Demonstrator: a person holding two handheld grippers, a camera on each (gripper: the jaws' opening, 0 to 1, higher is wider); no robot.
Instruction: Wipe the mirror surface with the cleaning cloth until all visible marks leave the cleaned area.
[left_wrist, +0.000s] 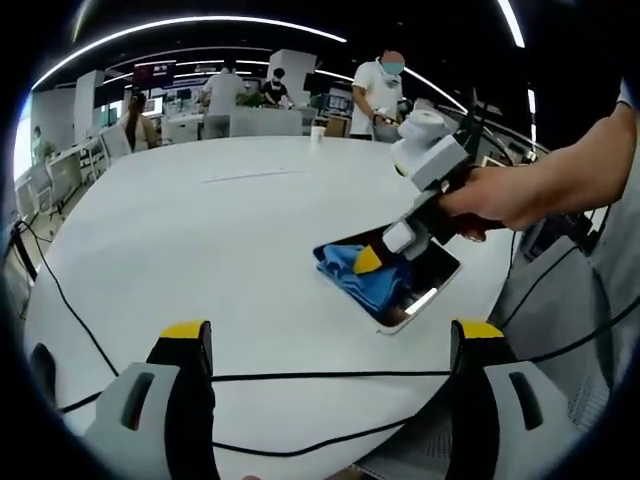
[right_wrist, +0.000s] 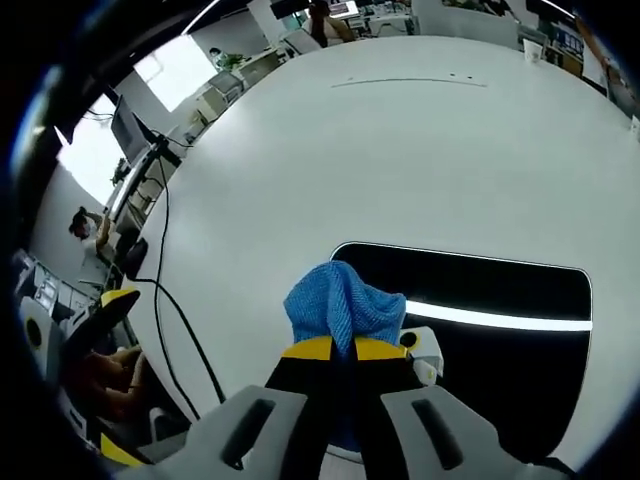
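Jaws: right gripper (right_wrist: 340, 350) clenched on crumpled blue cleaning cloth (right_wrist: 343, 300) at dark rectangular mirror's (right_wrist: 500, 290) near end; left gripper (left_wrist: 335, 345) released, well apart.

One mirror (right_wrist: 500, 300), one blue cloth (right_wrist: 343, 305), one white table (left_wrist: 200, 230), two black cables (left_wrist: 300, 376), one paper cup (left_wrist: 318, 133).

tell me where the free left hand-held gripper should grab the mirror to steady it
Probably the mirror's bare far short end, coming in flat from the side away from the blue cloth. The right hand-held gripper holds that cloth at the near end, so the far edge stays clear.
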